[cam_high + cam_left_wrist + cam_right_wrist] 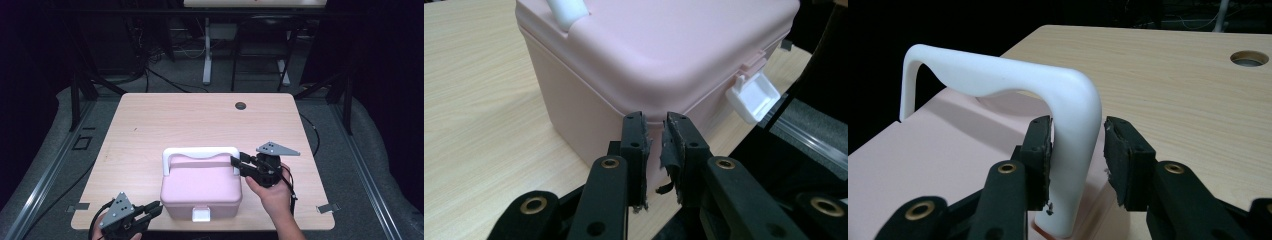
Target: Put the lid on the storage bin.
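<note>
A pale wooden table (150, 125) takes up most of the high view, its top bare apart from a round cable hole (240, 105) near the far edge. Toward the near edge, roughly at the middle of the table's width, stands a pink box (200, 192) with a closed lid and rounded corners, its front face turned to the person. A white handle (200, 152) arches over the far part of the lid, raised upright, with its two legs coming down at the left and right sides of the box. A small white latch (201, 215) sits at the middle of the front face, just under the lid's rim; in the left gripper view the latch (751, 97) sticks out from the box's side near the table edge. The right gripper (236, 165), held in a hand (272, 195) that comes in from the bottom right, reaches to the right leg of the handle; in the right gripper view its jaws stand apart on either side of that leg, the left jaw touching it and the right jaw just clear, so the grip is not closed on it. The left gripper (156, 209) sits at the near left corner of the box, its jaws nearly together with a narrow gap between them and nothing held, their tips just beside the box's lower front corner.
</note>
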`<state>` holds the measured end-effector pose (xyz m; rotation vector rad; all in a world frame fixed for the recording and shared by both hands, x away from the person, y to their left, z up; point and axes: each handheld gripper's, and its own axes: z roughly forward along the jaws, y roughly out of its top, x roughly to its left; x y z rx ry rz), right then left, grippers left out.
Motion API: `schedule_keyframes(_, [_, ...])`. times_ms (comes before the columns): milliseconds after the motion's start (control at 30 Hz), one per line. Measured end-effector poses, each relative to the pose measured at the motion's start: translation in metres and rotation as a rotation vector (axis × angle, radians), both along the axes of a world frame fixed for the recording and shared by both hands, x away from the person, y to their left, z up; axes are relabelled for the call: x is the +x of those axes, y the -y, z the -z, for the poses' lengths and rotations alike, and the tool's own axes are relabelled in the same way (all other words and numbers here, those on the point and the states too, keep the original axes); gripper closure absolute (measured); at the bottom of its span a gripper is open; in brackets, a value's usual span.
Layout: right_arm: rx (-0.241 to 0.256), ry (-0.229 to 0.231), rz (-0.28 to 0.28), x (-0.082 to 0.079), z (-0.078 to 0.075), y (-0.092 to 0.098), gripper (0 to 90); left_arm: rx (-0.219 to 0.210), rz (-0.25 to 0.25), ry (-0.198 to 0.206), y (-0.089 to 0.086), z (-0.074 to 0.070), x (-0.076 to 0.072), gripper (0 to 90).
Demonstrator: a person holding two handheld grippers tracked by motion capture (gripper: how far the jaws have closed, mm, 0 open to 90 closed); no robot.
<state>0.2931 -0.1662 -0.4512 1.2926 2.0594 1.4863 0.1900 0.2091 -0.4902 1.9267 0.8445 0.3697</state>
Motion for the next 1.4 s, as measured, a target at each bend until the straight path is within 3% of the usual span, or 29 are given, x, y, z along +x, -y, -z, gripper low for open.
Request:
schedule_keyframes(900, [0.007, 0.012, 0.01, -0.005, -0.005, 0.007, 59.7, -0.009, -0.027, -0.013, -0.007, 0.0, 0.007, 72.5])
schedule_keyframes(1400, [0.025, 0.022, 0.057, -0.006, -0.01, 0.023, 58.7, -0.011, -0.09, -0.014, -0.021, 0.004, 0.017, 69.5])
